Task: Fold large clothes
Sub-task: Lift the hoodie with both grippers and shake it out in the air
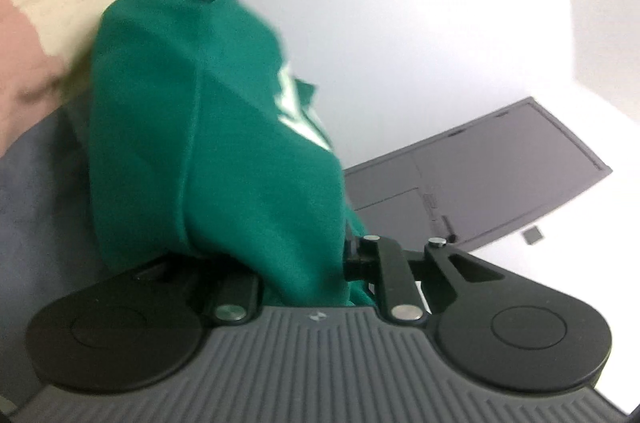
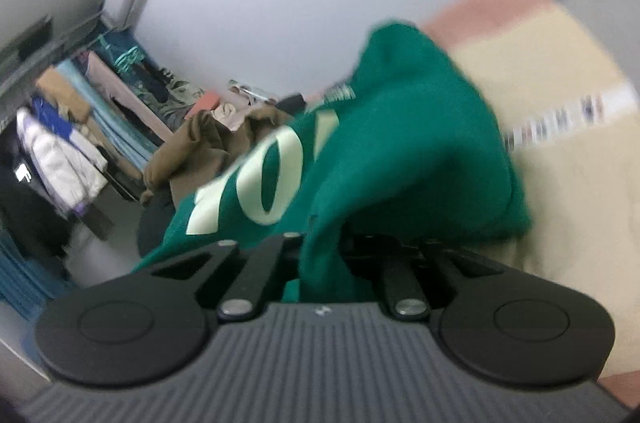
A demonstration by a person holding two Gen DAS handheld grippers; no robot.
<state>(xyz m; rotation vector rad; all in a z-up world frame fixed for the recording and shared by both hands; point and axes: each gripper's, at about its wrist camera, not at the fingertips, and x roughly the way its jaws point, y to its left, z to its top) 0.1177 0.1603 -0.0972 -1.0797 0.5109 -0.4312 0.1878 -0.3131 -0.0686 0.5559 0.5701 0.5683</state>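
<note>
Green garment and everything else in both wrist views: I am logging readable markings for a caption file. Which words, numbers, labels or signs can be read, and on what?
"70": large pale digits on the green garment, right wrist view; any further characters are hidden by folds.
Pale print on the same garment, left wrist view: too folded to read.
Patterned strip on the cream bedding: too blurred to read.
Small emblem on the right claw's body: no readable text.

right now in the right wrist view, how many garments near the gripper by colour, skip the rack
green: 1, the green top, bunched in the right gripper
brown: 1, the brown garment, heaped behind it
total: 2
The rack is too blurred to count. In the left wrist view the left gripper grips the same green top.
</note>
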